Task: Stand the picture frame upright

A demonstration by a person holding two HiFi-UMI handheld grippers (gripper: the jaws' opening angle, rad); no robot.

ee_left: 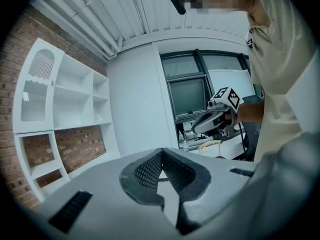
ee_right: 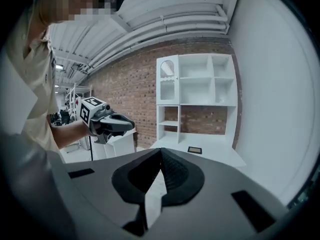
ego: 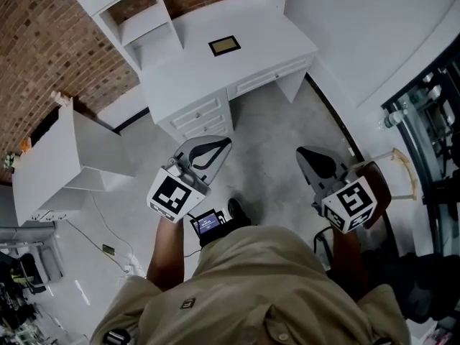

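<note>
A small picture frame (ego: 224, 45) with a dark border lies flat on the white desk (ego: 194, 70) at the top of the head view. The right gripper view also catches the picture frame (ee_right: 194, 150), far off on the desktop. My left gripper (ego: 220, 144) hangs over the floor in front of the desk drawers, shut and empty. My right gripper (ego: 307, 153) is level with it to the right, also shut with nothing in it. Both are well short of the frame. Each gripper view shows the other gripper held out beside it.
A white shelf unit (ego: 133, 13) rises at the desk's left end against a brick wall (ego: 43, 56). A white cabinet (ego: 57, 157) stands at left. A chair (ego: 381, 182) and dark equipment (ego: 431, 121) are at right. Cables (ego: 108, 243) trail on the grey floor.
</note>
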